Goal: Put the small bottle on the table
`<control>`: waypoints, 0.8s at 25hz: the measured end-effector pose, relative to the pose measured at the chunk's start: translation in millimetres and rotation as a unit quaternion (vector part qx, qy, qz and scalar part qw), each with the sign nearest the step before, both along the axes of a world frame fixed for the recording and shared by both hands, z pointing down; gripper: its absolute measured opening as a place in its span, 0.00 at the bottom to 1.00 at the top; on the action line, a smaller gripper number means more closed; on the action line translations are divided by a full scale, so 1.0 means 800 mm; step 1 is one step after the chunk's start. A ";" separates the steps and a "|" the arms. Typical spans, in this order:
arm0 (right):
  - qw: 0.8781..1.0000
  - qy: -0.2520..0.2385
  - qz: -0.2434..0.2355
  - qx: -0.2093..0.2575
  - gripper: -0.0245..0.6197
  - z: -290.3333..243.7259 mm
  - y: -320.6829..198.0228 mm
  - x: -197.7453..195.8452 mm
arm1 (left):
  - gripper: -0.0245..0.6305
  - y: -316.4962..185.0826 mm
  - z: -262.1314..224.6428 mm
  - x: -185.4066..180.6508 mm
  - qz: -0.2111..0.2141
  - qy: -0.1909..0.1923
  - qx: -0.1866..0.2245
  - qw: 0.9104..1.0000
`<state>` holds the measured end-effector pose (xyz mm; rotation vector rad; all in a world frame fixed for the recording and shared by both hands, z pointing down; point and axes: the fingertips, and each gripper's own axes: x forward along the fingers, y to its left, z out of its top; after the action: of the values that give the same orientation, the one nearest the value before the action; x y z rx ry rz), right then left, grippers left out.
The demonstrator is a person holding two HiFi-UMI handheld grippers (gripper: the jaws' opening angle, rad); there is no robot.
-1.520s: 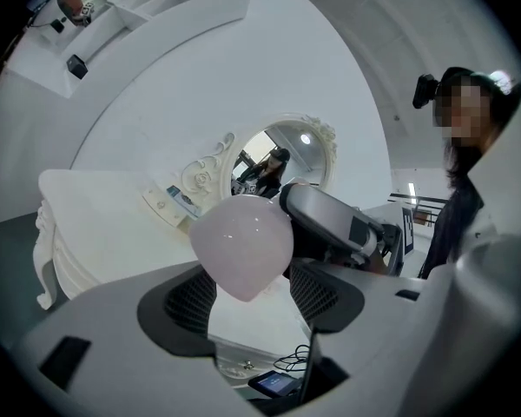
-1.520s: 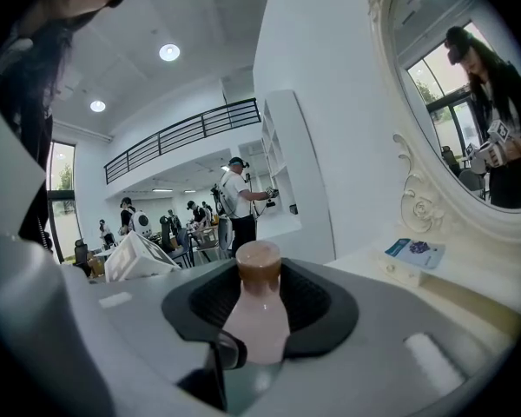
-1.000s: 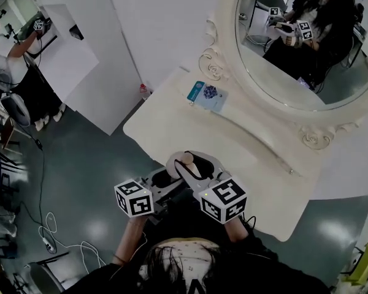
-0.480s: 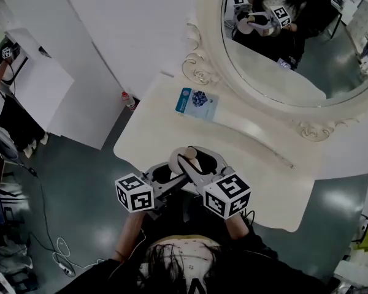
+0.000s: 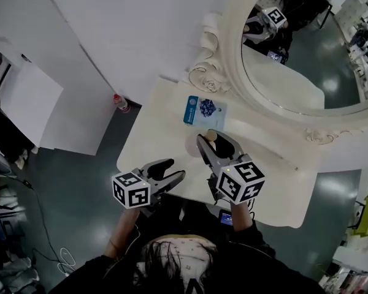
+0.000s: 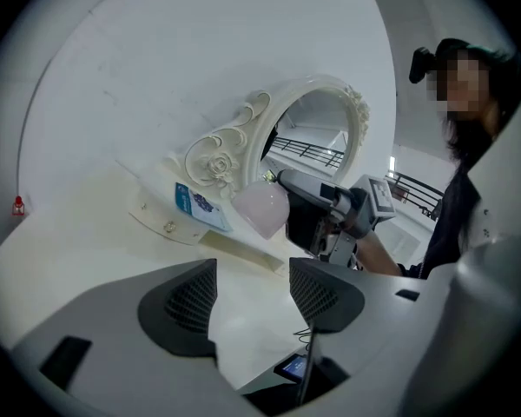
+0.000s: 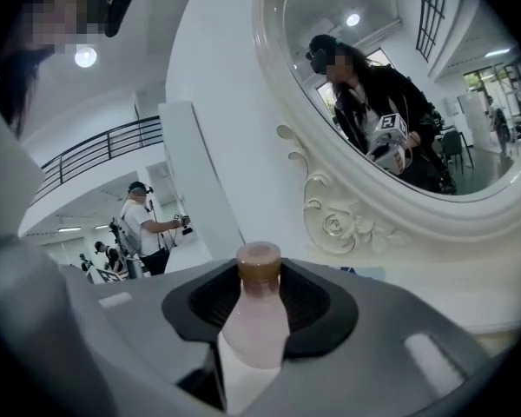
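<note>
White vanity table (image 5: 162,124) under oval mirror (image 5: 288,66), grey floor around. Left gripper (image 5: 176,169) at table's near edge, jaws apart, nothing between. Right gripper (image 5: 212,142) over tabletop, clamped. Blue packet (image 5: 205,111) near mirror base. Small bottle (image 7: 253,315), pink, brown cap, sits in right gripper's grasp, seemingly clear of the surface.

Small bottle (image 7: 257,315) btm hidden inside right claw (image 7: 259,287).

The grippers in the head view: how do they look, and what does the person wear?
The left gripper and right gripper are grey, with fingers bearing dark ribbed pads. Each carries a white cube with black square markers. The sleeve is black.
</note>
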<state>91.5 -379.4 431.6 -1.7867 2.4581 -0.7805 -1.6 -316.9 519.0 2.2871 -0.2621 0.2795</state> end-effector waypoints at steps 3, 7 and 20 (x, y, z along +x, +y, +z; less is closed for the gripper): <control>0.999 0.018 0.025 -0.007 0.27 0.010 -0.027 0.014 | 0.41 -0.017 0.004 -0.010 0.008 -0.008 0.005 1.000; 0.998 0.038 0.052 -0.016 0.27 0.025 -0.061 0.028 | 0.41 -0.034 0.008 -0.023 0.021 -0.021 0.011 0.999; 0.991 0.089 0.078 -0.058 0.27 0.093 -0.147 0.040 | 0.41 -0.078 0.015 -0.054 0.017 -0.018 0.003 1.000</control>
<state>123.2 -496.7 505.9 -2.1468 2.3811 -0.8004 -44.5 -379.0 530.6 2.2964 -0.2420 0.3378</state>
